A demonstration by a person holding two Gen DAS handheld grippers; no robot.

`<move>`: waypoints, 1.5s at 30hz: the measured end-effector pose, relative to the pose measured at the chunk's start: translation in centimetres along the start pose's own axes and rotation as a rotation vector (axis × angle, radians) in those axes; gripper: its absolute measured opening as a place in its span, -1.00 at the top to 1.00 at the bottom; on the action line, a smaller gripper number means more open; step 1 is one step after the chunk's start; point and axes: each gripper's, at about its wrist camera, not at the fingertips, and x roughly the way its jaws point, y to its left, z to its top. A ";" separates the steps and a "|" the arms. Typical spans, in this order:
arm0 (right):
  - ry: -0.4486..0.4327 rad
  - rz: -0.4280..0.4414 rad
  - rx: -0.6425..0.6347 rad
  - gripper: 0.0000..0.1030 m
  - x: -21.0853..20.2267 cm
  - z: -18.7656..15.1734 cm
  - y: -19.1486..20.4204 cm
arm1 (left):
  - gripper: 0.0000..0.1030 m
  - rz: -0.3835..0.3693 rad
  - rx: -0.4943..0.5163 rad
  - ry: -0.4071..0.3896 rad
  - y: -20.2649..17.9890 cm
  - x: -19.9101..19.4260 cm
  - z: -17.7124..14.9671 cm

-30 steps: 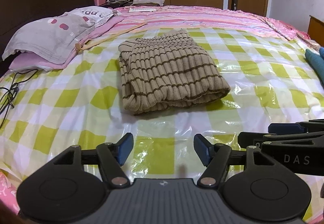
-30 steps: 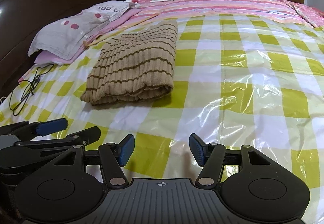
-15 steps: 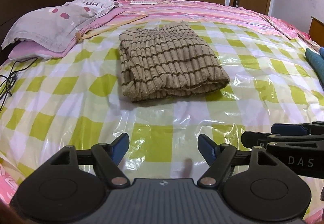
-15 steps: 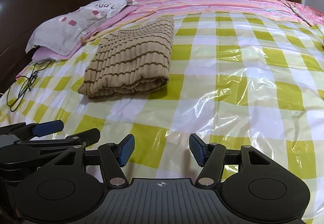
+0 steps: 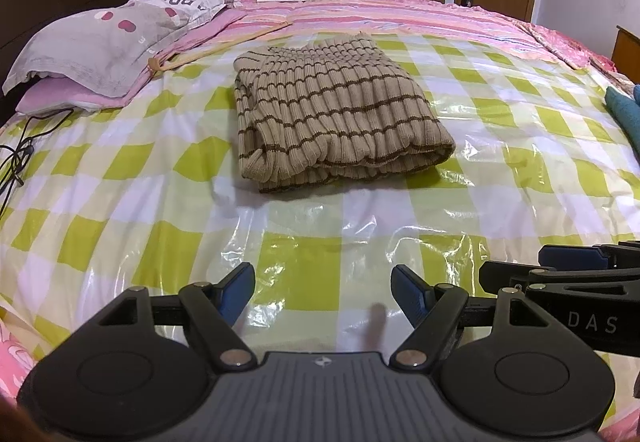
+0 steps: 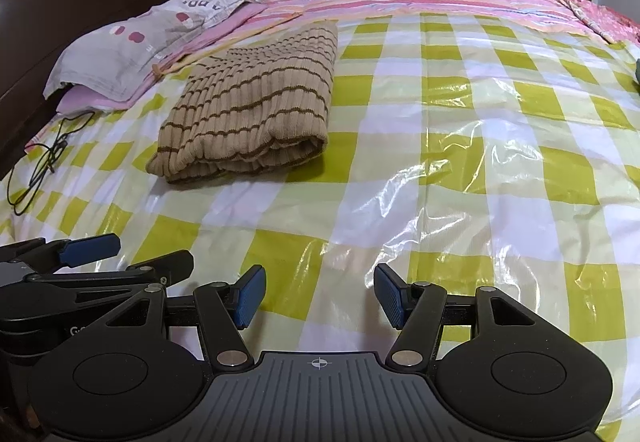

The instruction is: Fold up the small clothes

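Observation:
A tan ribbed sweater with thin brown stripes (image 5: 336,114) lies folded into a thick rectangle on the green-and-white checked plastic sheet (image 5: 120,170) over the bed; it also shows in the right wrist view (image 6: 256,102). My left gripper (image 5: 323,292) is open and empty, well short of the sweater's near edge. My right gripper (image 6: 320,296) is open and empty, short of the sweater and to its right. Each gripper shows at the edge of the other's view, side by side.
A grey pillow with pink shapes (image 5: 100,38) lies at the back left on a pink one. A black cable (image 5: 16,158) trails off the left edge. A teal cloth (image 5: 624,114) lies at the far right. A dark headboard (image 6: 80,2) and wooden wardrobes stand behind.
Both grippers have drawn back a little and tilted down, so the sweater sits slightly lower in view. Jaws stay open. The sweater has not moved.

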 end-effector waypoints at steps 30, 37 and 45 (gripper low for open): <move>0.001 0.000 0.001 -0.16 0.3 0.0 0.1 | -0.52 0.000 -0.032 0.008 0.3 0.1 -0.2; 0.000 -0.001 -0.001 -0.16 0.3 0.1 0.2 | -0.47 -0.006 -0.034 0.004 0.3 0.0 -0.2; 0.009 -0.002 0.000 -0.16 0.4 0.1 0.3 | -0.47 0.001 -0.035 0.016 0.3 0.2 -0.2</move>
